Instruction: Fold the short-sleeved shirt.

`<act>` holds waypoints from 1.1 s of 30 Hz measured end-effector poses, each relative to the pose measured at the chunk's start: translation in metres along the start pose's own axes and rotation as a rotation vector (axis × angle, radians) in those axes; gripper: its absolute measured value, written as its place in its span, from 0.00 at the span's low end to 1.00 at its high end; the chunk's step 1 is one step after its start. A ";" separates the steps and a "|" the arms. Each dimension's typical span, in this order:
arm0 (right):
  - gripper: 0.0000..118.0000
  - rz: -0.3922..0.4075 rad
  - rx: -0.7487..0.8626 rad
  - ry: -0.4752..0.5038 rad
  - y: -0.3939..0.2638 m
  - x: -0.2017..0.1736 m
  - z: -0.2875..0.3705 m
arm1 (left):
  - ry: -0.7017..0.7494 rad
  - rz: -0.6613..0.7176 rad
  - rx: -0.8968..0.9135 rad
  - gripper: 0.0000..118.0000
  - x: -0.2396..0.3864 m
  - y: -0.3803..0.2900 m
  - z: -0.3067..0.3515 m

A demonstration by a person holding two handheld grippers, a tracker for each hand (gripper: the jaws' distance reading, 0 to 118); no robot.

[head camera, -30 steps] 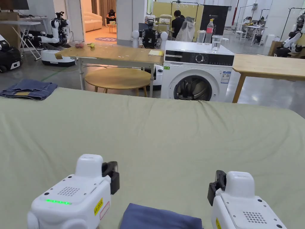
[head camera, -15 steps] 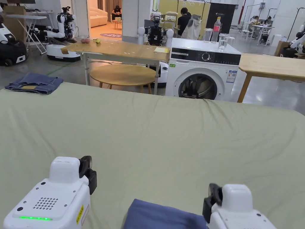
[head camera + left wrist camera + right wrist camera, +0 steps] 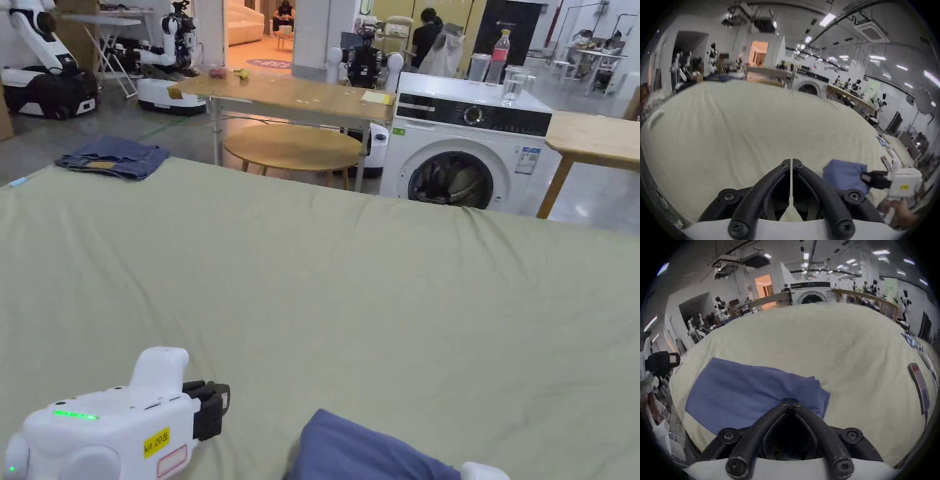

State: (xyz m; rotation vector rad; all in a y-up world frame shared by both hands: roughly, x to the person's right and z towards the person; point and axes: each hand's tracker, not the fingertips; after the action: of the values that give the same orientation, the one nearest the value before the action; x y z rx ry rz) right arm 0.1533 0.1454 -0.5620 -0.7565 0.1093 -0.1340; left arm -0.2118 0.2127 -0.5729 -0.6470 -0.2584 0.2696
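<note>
A blue short-sleeved shirt [image 3: 362, 451] lies folded into a small rectangle at the near edge of the green sheet [image 3: 325, 294]. It also appears in the right gripper view as the shirt [image 3: 743, 392] and in the left gripper view as the shirt [image 3: 843, 175]. My left gripper [image 3: 215, 406] hovers left of it, turned sideways toward it, jaws shut on nothing, as the left gripper [image 3: 791, 161] shows. My right gripper [image 3: 790, 403] is shut with its tips over the shirt's near right corner; I cannot tell whether cloth is pinched. From the left, the right gripper [image 3: 867, 177] sits at the shirt's edge.
Folded jeans [image 3: 112, 158] lie on the sheet's far left corner. A flat red and dark object [image 3: 919, 386] rests on the sheet to the right. Beyond the far edge stand a washing machine [image 3: 469, 150], wooden tables [image 3: 294, 100] and a round low table [image 3: 290, 147].
The head camera has swung. My left gripper has turned from pointing forward to pointing right toward the shirt. My right gripper has dropped to the bottom edge of the head view.
</note>
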 end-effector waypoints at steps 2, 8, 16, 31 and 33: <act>0.00 0.023 0.004 0.005 -0.002 0.000 0.002 | -0.076 0.020 -0.101 0.02 -0.009 0.004 -0.006; 0.00 0.045 0.009 0.008 -0.004 0.000 0.002 | -0.343 0.222 -0.338 0.59 -0.033 0.007 -0.036; 0.00 0.044 0.013 0.014 -0.005 0.001 0.002 | -0.526 0.348 -0.503 0.63 -0.045 -0.003 -0.091; 0.00 0.042 0.021 0.014 -0.006 0.002 0.003 | -0.771 0.519 -0.591 0.52 -0.015 -0.038 -0.159; 0.00 0.043 0.024 0.016 -0.006 0.002 0.003 | -0.662 0.470 -0.565 0.28 -0.017 -0.040 -0.158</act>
State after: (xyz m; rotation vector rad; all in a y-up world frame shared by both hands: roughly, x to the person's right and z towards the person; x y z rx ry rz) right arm 0.1549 0.1426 -0.5553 -0.7283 0.1386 -0.1004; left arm -0.1707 0.0891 -0.6718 -1.1681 -0.8391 0.8859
